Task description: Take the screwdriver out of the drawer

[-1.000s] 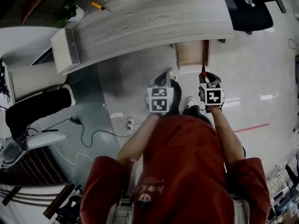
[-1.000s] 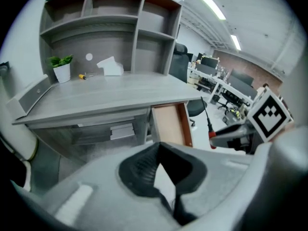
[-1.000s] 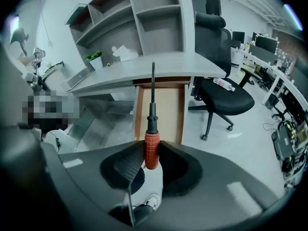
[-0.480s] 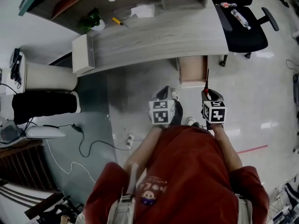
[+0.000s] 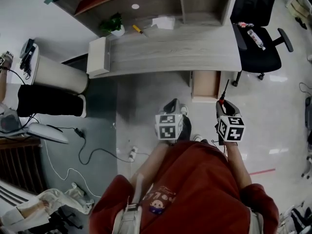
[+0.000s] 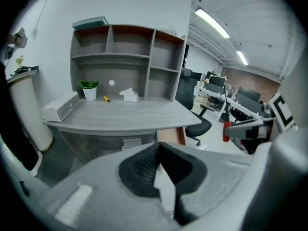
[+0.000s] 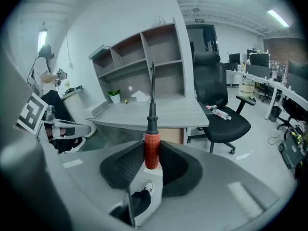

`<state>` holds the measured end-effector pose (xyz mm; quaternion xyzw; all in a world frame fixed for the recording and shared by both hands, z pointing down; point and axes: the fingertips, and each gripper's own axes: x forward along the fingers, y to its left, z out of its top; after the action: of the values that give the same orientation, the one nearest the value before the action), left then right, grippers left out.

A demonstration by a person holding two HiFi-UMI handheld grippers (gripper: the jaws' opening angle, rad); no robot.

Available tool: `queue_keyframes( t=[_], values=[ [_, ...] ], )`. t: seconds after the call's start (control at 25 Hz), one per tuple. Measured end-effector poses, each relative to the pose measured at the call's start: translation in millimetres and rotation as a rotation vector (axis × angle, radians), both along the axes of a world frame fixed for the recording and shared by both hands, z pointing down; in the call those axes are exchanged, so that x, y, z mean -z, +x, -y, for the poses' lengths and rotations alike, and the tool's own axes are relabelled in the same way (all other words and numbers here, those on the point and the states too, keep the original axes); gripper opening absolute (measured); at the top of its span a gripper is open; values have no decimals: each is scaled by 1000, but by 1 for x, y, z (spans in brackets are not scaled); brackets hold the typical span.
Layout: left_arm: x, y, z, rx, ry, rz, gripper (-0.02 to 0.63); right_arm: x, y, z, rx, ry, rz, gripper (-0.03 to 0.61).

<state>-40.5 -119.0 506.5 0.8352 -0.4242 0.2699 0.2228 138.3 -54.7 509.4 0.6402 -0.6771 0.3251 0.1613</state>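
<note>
Right gripper view shows the right gripper [image 7: 151, 159] pinching the screwdriver [image 7: 152, 124] by its ribbed red handle, probably a light, stiff, grippy hold, while the left gripper [image 6: 159, 159] is closed on nothing.

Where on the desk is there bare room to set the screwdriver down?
The desk top is bare across its middle and front, from the white box at one end to the chair end. Only the back strip is crowded: plant, yellow tool, white paper.
</note>
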Motion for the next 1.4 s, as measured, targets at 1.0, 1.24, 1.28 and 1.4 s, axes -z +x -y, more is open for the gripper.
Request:
queue_keyframes(
  t=[1.0, 1.24, 1.28, 1.4],
  values=[
    [54, -3, 5, -14, 105, -5, -2, 38, 16, 1, -11, 61, 27, 98],
    [58, -3, 4, -8, 120, -8, -2, 40, 12, 6, 3, 77, 33, 98],
    [59, -3, 4, -8, 121, -8, -2, 40, 11, 6, 6, 80, 33, 98],
    [59, -4, 3, -7, 121, -8, -2, 41, 10, 8, 10, 86, 39, 98]
  ],
)
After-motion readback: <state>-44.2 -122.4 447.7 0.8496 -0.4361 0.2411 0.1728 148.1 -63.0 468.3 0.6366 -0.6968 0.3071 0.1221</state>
